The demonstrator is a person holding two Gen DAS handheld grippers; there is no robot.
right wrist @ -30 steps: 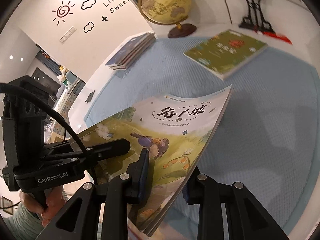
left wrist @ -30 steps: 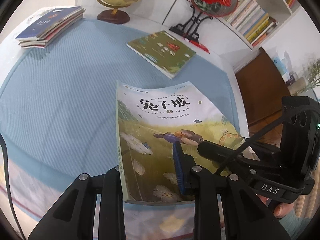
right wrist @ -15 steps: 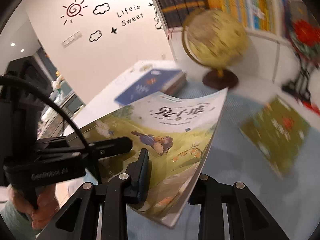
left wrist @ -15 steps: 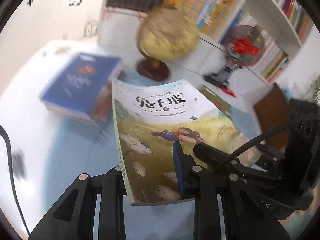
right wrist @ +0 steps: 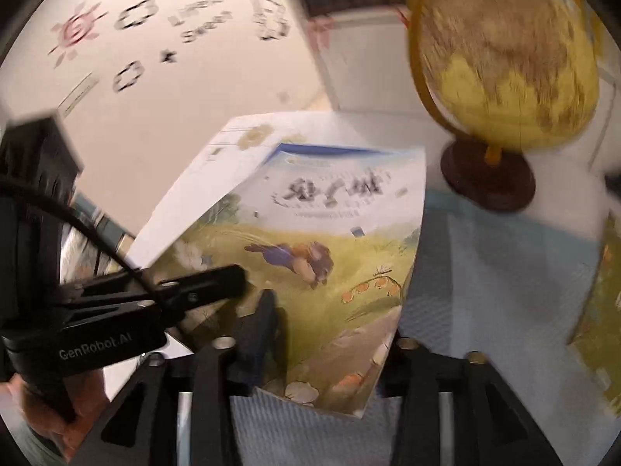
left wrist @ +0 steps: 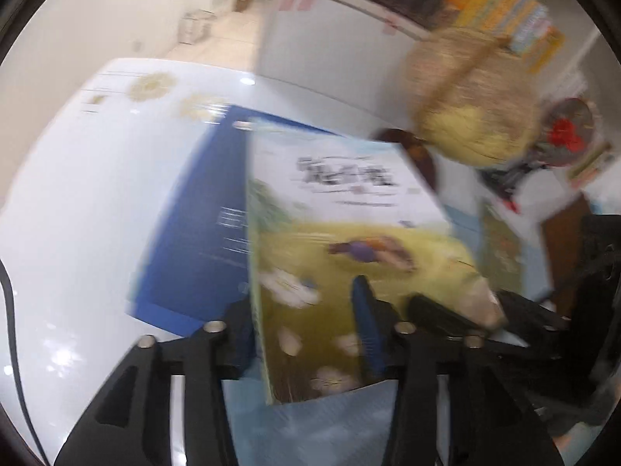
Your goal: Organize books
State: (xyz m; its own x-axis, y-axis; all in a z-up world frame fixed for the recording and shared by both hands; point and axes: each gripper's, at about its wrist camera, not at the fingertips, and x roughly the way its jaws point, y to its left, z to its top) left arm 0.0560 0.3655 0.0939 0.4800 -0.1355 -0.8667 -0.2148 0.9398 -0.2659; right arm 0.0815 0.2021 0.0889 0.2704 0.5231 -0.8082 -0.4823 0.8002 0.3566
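Book, thin, light and floppy, sags over a blue stack between both opening hand-held grippers; best held by its near edge.

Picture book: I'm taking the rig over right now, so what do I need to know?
Left gripper: jaws opening, picture book between them.
Right gripper: jaws opening, same book between them.
Done: the book is over the blue-covered stack, tilted; too blurred to tell whether it rests on it.
Left: settle it on the stack, then probably fetch the green book lying on the blue cloth.
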